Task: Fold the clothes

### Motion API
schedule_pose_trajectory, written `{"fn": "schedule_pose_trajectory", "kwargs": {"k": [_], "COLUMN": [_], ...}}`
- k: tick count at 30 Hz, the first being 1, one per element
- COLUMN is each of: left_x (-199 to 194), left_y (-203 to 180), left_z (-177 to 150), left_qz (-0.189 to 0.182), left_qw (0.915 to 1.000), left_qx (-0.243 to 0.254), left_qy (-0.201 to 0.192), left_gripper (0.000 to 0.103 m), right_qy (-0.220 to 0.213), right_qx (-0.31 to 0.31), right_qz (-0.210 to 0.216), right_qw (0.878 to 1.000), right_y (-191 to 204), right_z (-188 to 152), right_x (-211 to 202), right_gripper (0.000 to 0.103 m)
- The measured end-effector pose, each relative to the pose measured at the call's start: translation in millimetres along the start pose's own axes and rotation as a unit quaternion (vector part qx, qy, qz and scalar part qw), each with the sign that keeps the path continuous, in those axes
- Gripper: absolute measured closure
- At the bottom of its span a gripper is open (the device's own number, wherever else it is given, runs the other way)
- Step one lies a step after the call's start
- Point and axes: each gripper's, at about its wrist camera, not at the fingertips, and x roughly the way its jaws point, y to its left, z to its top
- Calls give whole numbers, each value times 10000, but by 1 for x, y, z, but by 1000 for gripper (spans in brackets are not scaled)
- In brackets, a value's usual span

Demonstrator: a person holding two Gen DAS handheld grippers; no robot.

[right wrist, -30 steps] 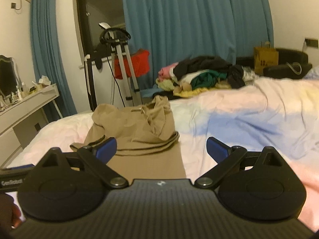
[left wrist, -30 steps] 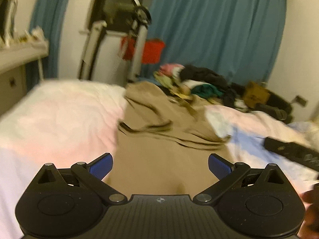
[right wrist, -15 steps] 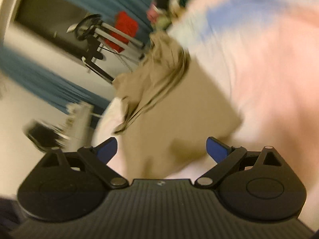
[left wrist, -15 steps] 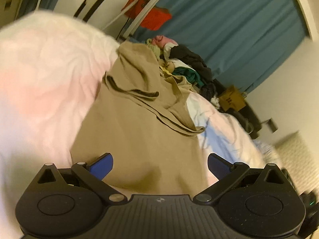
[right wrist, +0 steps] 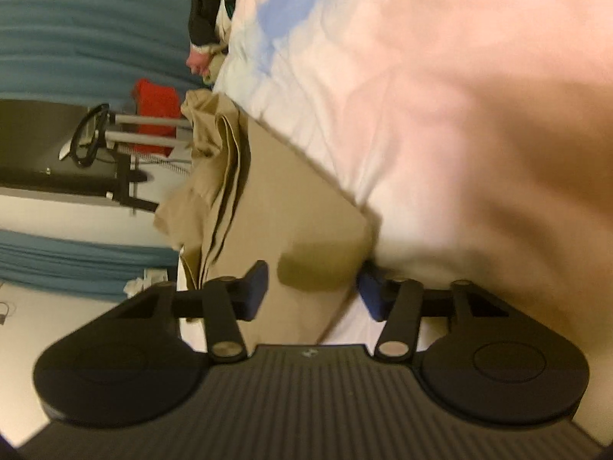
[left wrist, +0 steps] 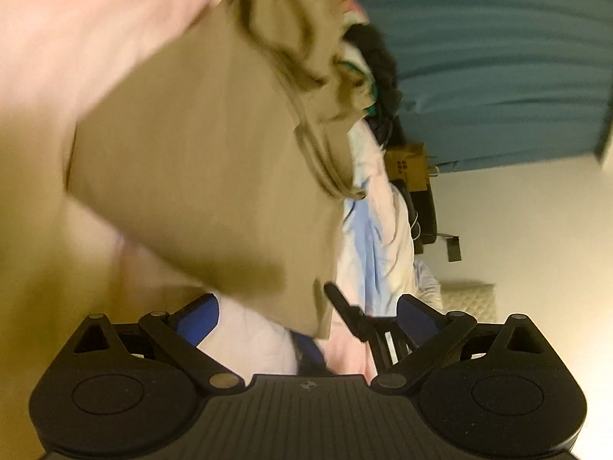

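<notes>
Bed (right wrist: 440, 88): pastel duvet, tan garment (left wrist: 214, 145) flat on it, far end bunched. Left tool (left wrist: 306, 318) spread near its corner. Right tool (right wrist: 312, 287) spread, straddling its near edge.

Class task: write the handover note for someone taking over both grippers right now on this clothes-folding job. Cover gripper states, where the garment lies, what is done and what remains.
Left gripper: open, holding nothing, tilted near the tan garment's near end.
Right gripper: open, straddling the near corner of the same garment, not clamped.
The garment lies on the pastel duvet, its near part flat, its far end bunched in folds.
Unfolded clothes pile waits beyond it.
Done: near part spread flat. Left: grip the near edge, fold the garment, then the pile.
</notes>
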Motion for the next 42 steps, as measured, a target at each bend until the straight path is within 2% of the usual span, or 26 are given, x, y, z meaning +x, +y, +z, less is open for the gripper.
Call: {"fn": "schedule_pose_trajectory", "kwargs": {"k": [2,4,7,9,12,16,18,20,21,24,27,32,34,39,42], "left_x": [-2,-4,-7,-9,-12,-21,-28,-31,-30,-28,-35,-55,-62,-81,-100], "left_y": [5,10,17,22,30,39,44,49,49,44,37,14,1,-32,-43], "left_z": [3,6,10,13,17,20,20,21,23,28,33,27,23,11,-16], "left_qz": [58,117,204,262,350,495,611,615,614,692,563,318,177,65,8], "left_qw": [9998,9992,9974,9957,9924,9858,9813,9782,9781,9770,9775,9773,9784,9752,9714], "left_qx": [-130,-260,-455,-585,-779,-1034,-1141,-1250,-1252,-1154,-1038,-606,-334,194,465], "left_qy": [-149,-297,-520,-668,-890,-1229,-1425,-1539,-1546,-1655,-1749,-2006,-2034,-2203,-2327], "left_gripper": [5,7,17,27,38,49,61,65,71,84,90,94,94,95,95], "right_qy": [-6,16,48,8,-101,-208,-265,-294,-307,-355,-373,-369,-394,-510,-495], "right_qx": [-47,-57,-36,-144,-308,-214,-190,-227,-247,-395,-468,-666,-700,-1125,-1238], "right_qz": [41,188,644,888,1045,880,787,750,734,722,714,635,748,890,898], "right_qw": [10000,9998,9979,9959,9940,9957,9964,9965,9965,9960,9957,9951,9940,9883,9870], "right_y": [0,3,7,17,25,18,14,13,13,16,18,26,32,56,57], "right_z": [2,2,6,10,12,19,20,21,21,20,20,20,20,13,0], "right_x": [-2,-6,-14,-19,-24,-25,-26,-28,-29,-29,-28,-29,-35,-67,-96], "right_gripper": [78,87,93,93,93,94,94,94,94,94,94,95,95,95,95]}}
